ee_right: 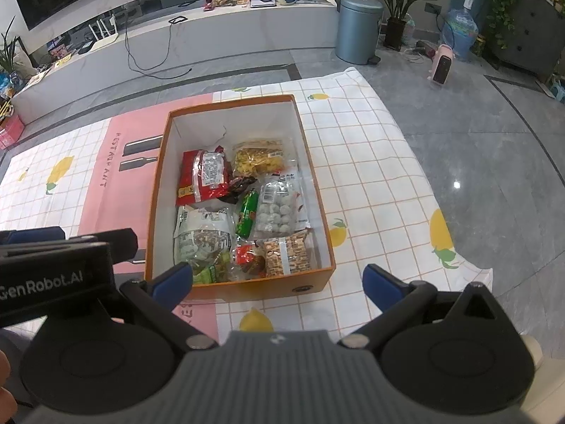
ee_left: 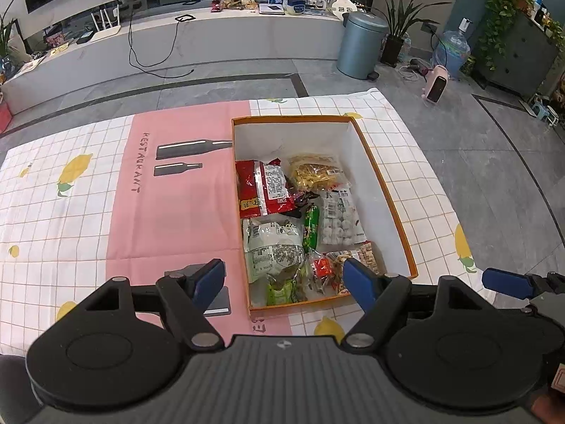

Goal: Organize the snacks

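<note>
An orange box (ee_left: 388, 198) (ee_right: 159, 190) with a white inside stands on the tablecloth and holds several snack packs: a red pack (ee_left: 265, 187) (ee_right: 204, 175), a yellow pack (ee_left: 314, 171) (ee_right: 259, 157), a white-ball pack (ee_left: 337, 221) (ee_right: 279, 210), a green stick (ee_left: 311, 228) (ee_right: 248, 213) and a green-white bag (ee_left: 273, 249) (ee_right: 203, 236). My left gripper (ee_left: 284, 284) is open and empty above the box's near end. My right gripper (ee_right: 279, 279) is open and empty just before the box's near wall.
The table is covered by a pink and white checked cloth (ee_left: 169, 190) (ee_right: 370, 183) with lemon prints. The left gripper's body (ee_right: 53, 275) shows at the left of the right wrist view. A grey bin (ee_left: 362, 44) and potted plants stand on the floor beyond.
</note>
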